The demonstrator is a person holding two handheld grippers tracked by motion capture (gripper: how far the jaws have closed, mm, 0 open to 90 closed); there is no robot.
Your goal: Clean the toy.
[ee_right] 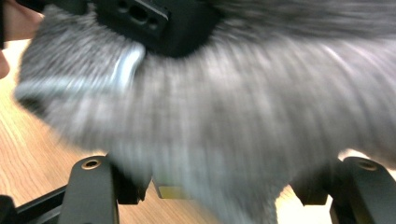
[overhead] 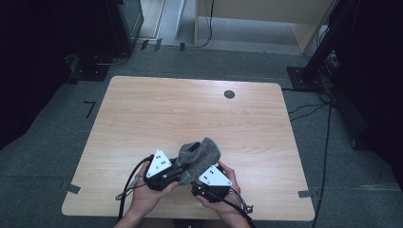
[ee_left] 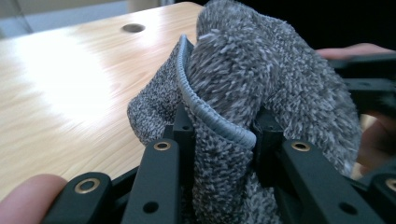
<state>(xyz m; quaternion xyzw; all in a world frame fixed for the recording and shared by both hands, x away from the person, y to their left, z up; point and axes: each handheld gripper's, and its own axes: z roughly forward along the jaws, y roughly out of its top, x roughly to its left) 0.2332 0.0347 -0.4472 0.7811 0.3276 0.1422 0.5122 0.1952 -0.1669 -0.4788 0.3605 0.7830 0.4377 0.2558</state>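
So the left tool (ee_left: 219, 135) is pinching a fuzzy grey sock (ee_left: 261, 79) right now, with its jaws pressing into the fabric from both sides just below the ribbed cuff edge (ee_left: 205, 112). The cuff is folding over between the jaws, and the fluffy inside of the sock is bulging out above and toward 2 o'clock in the left gripper view.

The right tool (ee_right: 224, 186) is sitting under the same sock, with its jaws standing either side of a hanging bit of the fabric. That view is blurring a lot, so I can't tell whether the pads are actually pressing on it or just standing next to it.

From the high view, both tools are sitting close together near the front edge of the counter (overhead: 142, 114), left tool (overhead: 176, 172) at about 9 o'clock of the sock (overhead: 202, 154) and right tool (overhead: 198, 179) at about 6 o'clock. The sock is bunching up between them, rising toward 12 o'clock. The person's hands (overhead: 147, 194) are wrapping around both tool bodies. Farther out at around 1 o'clock there's a small dark round hole (overhead: 229, 94) in the wooden counter, well apart from everything.
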